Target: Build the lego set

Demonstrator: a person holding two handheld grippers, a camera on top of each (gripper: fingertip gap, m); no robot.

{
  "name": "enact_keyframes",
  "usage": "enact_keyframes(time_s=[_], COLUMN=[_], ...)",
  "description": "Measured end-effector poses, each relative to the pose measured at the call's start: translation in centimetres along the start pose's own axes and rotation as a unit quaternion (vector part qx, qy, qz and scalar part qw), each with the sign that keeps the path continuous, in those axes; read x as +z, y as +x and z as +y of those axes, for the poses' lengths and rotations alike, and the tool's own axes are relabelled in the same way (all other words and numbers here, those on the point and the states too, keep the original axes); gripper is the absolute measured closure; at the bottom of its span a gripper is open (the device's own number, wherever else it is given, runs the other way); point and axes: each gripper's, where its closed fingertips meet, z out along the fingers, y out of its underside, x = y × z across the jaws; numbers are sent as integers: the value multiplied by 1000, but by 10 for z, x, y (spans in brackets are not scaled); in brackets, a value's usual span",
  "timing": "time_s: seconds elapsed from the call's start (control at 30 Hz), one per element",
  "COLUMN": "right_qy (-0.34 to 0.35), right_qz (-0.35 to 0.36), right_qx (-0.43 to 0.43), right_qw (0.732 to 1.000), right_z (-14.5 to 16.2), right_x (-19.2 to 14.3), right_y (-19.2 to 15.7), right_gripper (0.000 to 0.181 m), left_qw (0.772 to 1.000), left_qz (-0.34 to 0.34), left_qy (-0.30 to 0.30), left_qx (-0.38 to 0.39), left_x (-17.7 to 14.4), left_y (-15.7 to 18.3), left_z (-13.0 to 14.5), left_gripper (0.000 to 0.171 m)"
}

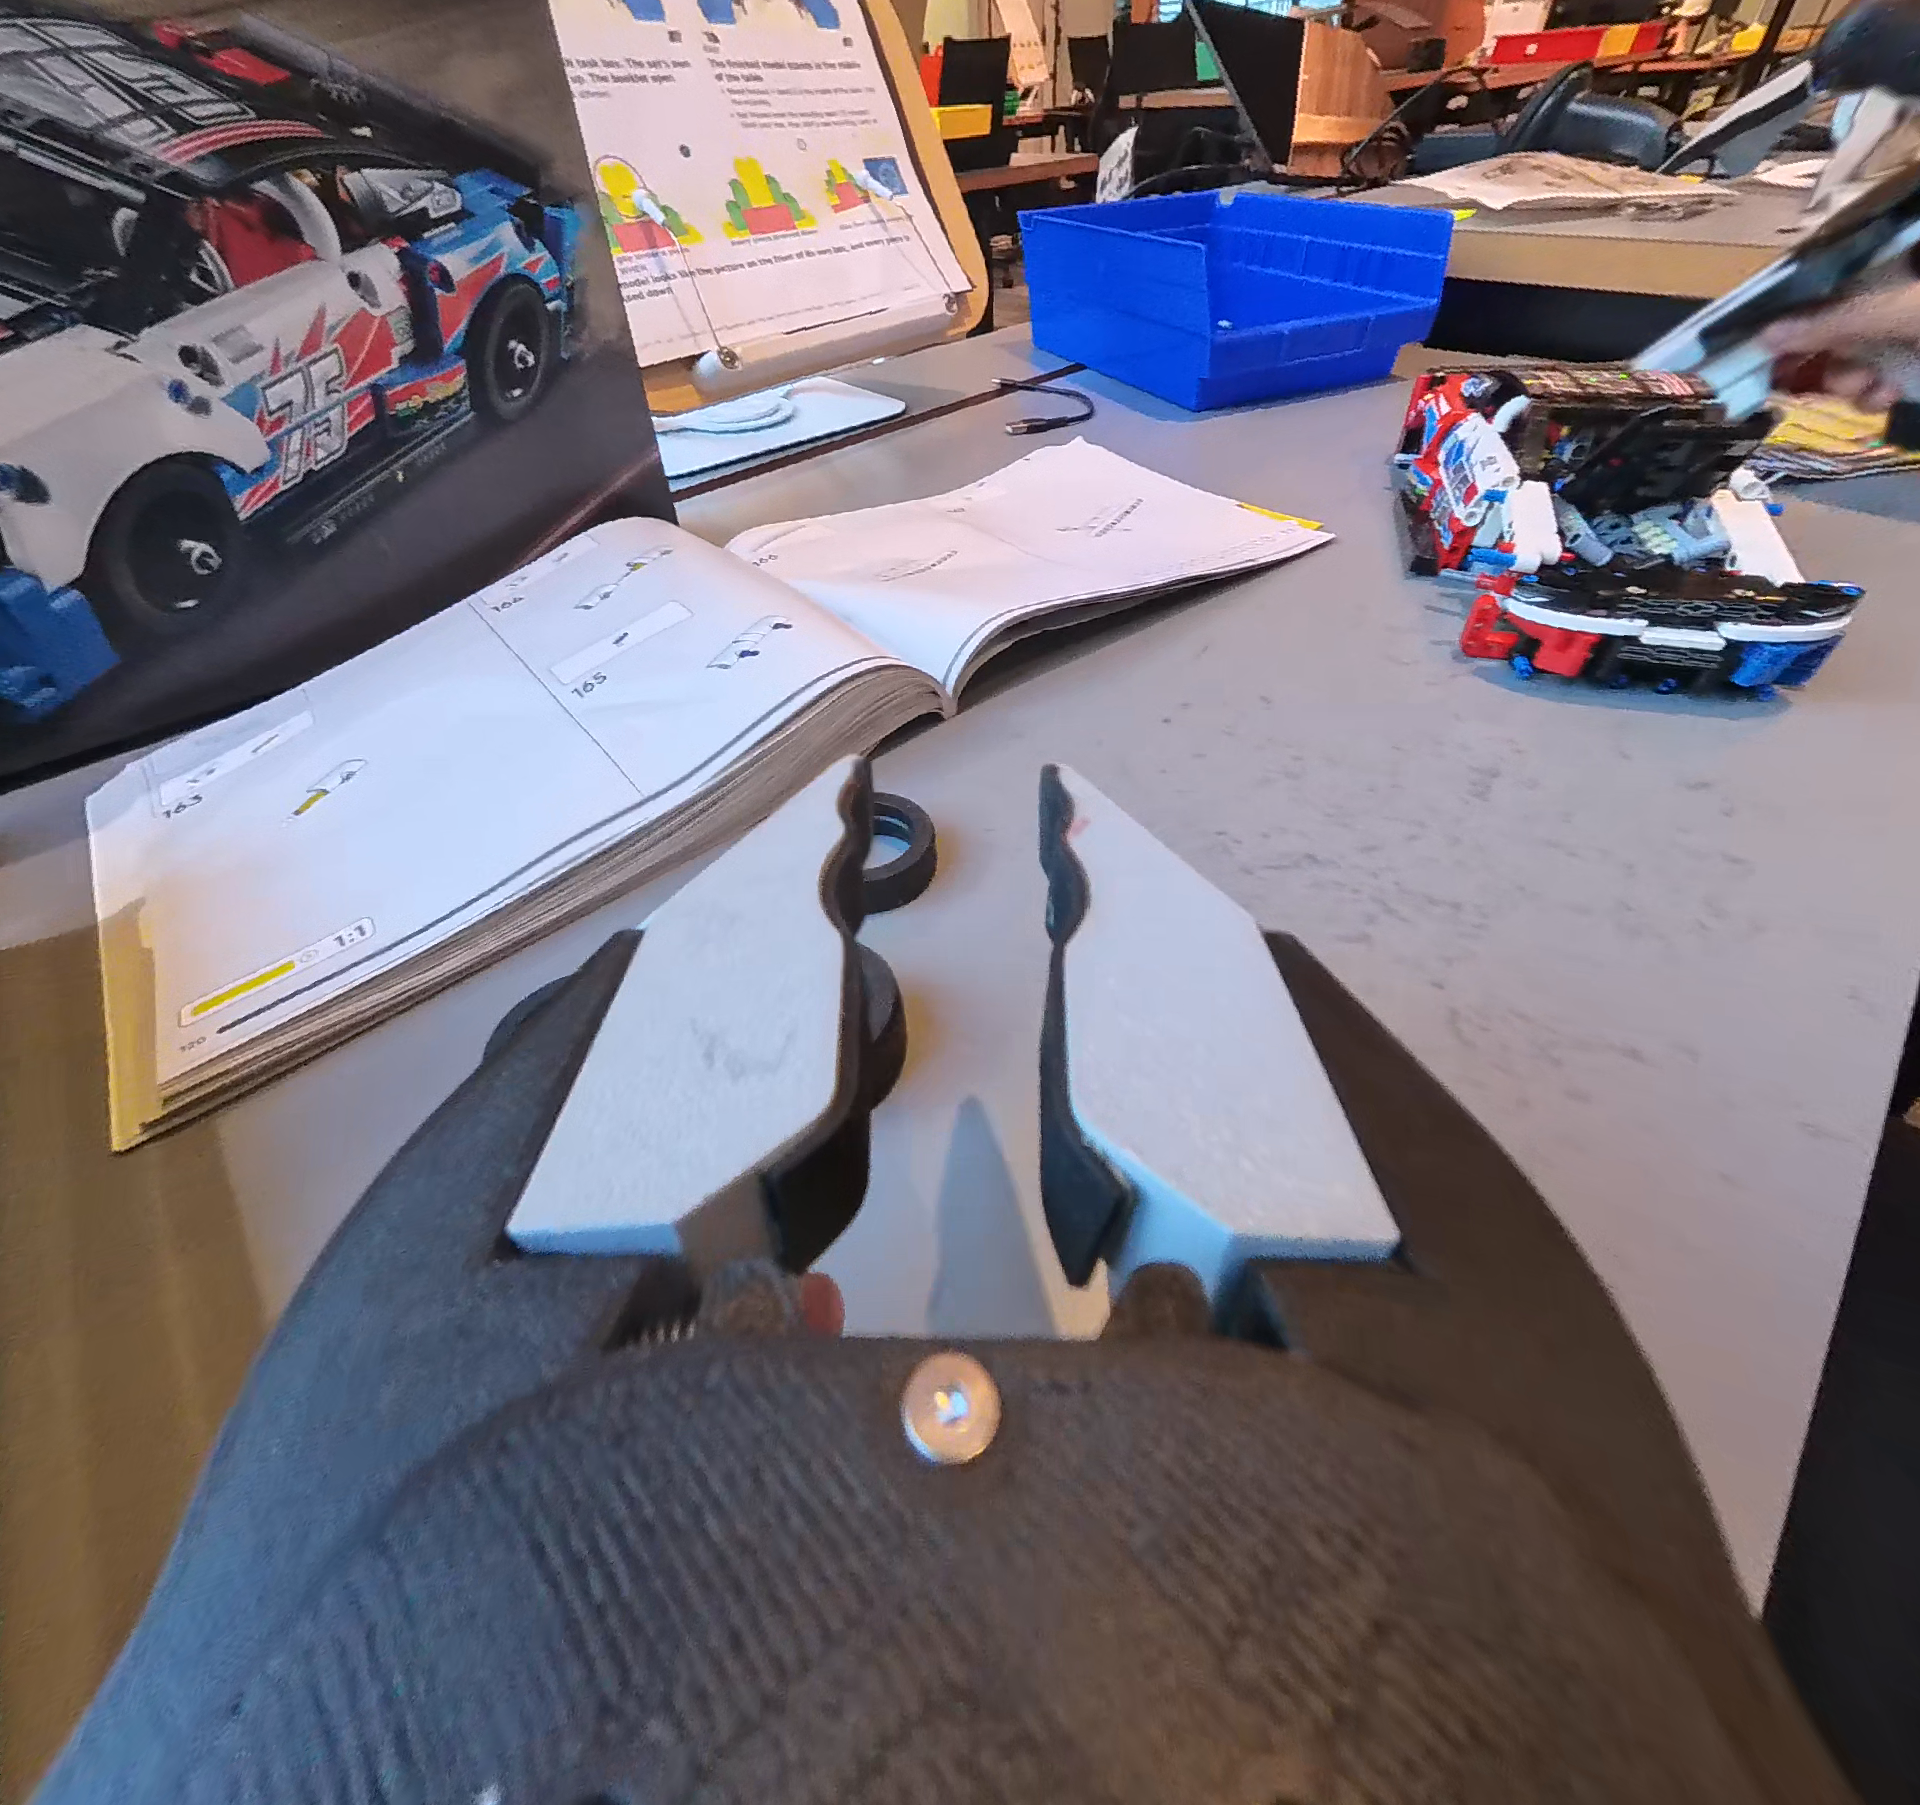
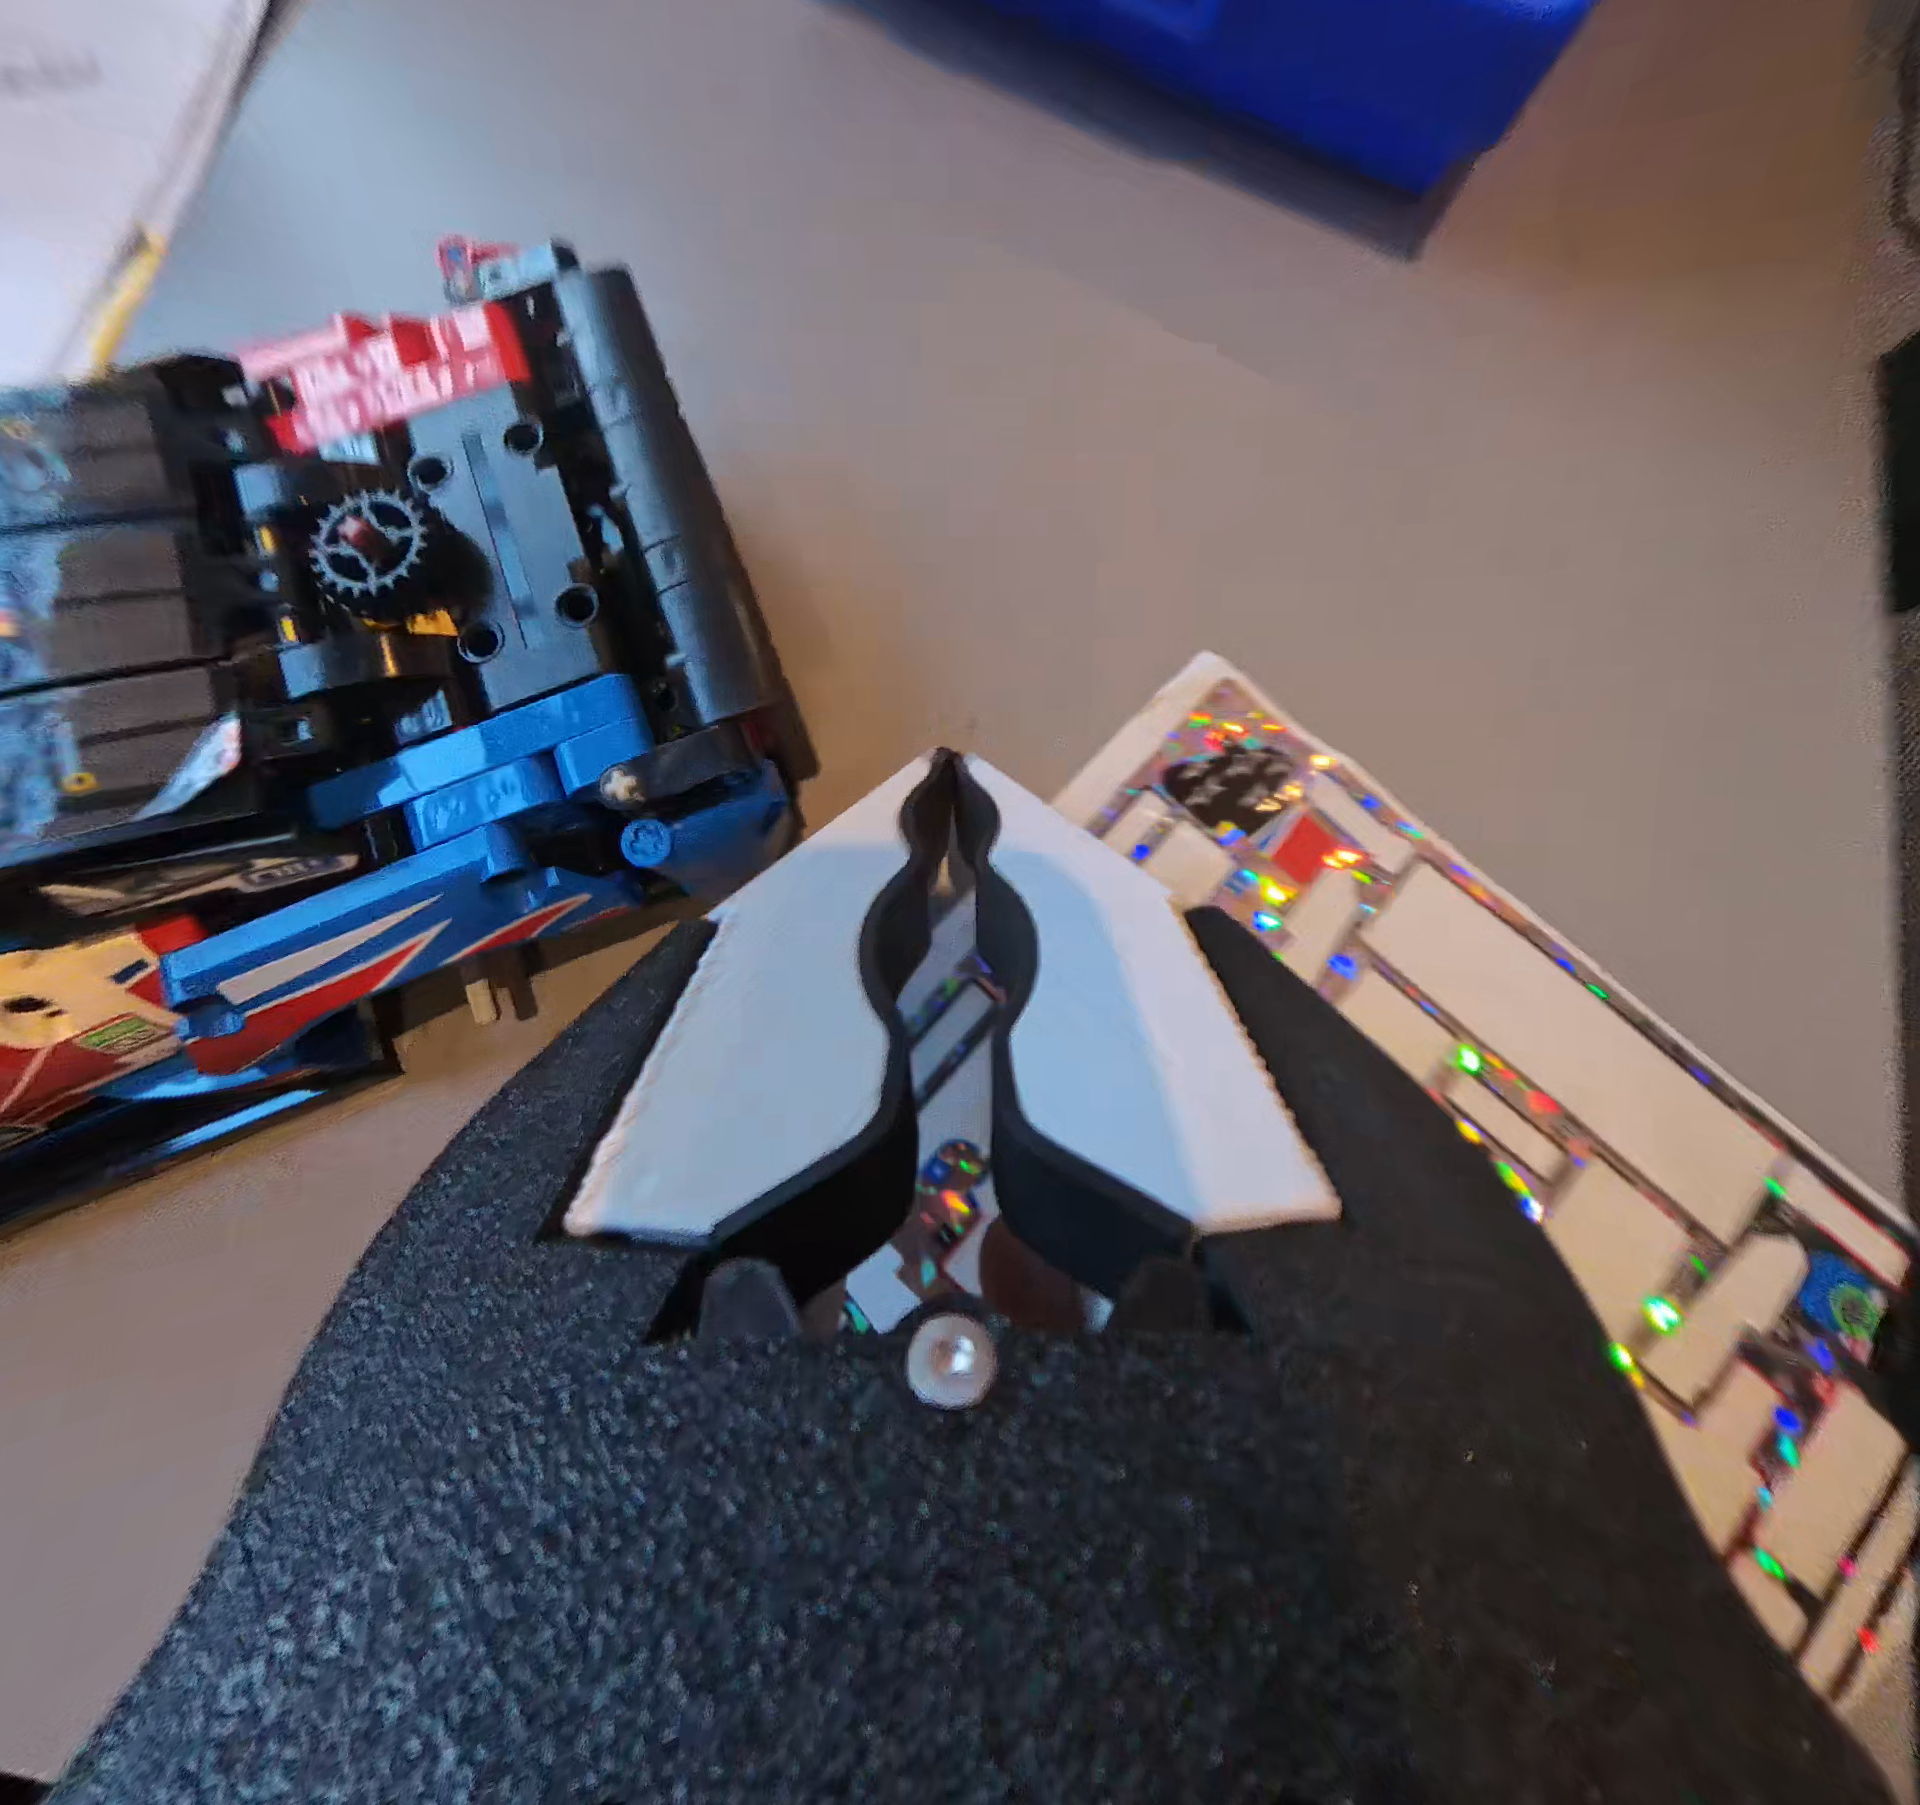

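Note:
The partly built lego car [image 1: 1621, 550] lies on the grey table [image 1: 1299, 872] at the far right; the right wrist view shows it from close by [image 2: 416, 664], with a black gear and blue beams. A small black tyre ring [image 1: 902, 851] lies on the table by my left gripper's left fingertip. My left gripper [image 1: 953, 773] is open and its pads do not press the ring. My right gripper [image 2: 945, 760] is shut, just right of the car and over a shiny sticker sheet [image 2: 1455, 976]. It shows blurred above the car in the left wrist view [image 1: 1735, 384].
An open instruction booklet [image 1: 623, 716] lies ahead on the left, with the set's box [image 1: 260, 301] upright behind it. A stand with a printed sheet [image 1: 748, 124], a blue bin [image 1: 1236, 301] and a black cable [image 1: 1039, 405] are farther back.

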Motion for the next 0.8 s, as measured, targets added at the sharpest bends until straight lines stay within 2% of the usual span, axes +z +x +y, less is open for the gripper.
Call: enact_keyframes(time_s=[0.2, 0.27, 0.33, 0.43, 0.5, 0.57, 0.67, 0.8], right_qy=[-28, -34, -18, 58, 141, 197, 231, 225], right_qz=[-36, 19, 55, 36, 13, 43, 28, -68], right_qx=[-74, -89, -86, -42, -53, -75, -99, -147], right_qw=[996, 995, 995, 997, 988, 976, 968, 961], right_z=[5, 3, -6, -27, -38, -31, -12, 0], right_x=[15, 11, -3, -35, -67, -100, -138, -163], right_y=[-43, -33, -26, -43, -72, -92, -146, -262], right_gripper=[181, 181, 181, 178, 177, 181, 181, 181], left_qw=[1000, 1000, 1000, 999, 999, 999, 999, 996], left_qz=[5, 7, 5, 10, 15, 17, 26, 76], left_qy=[3, 9, 18, 27, 29, 26, 24, 15], left_qx=[-8, -11, -17, -26, -35, -41, -39, -33], left_x=[-1, -2, -4, -6, -6, -6, -5, -4], left_y=[0, -1, -2, -3, -4, -5, -2, 11], left_z=[-1, -2, -4, -7, -7, -6, -6, -4], left_gripper=[141, 141, 141, 141, 140, 138, 136, 137])
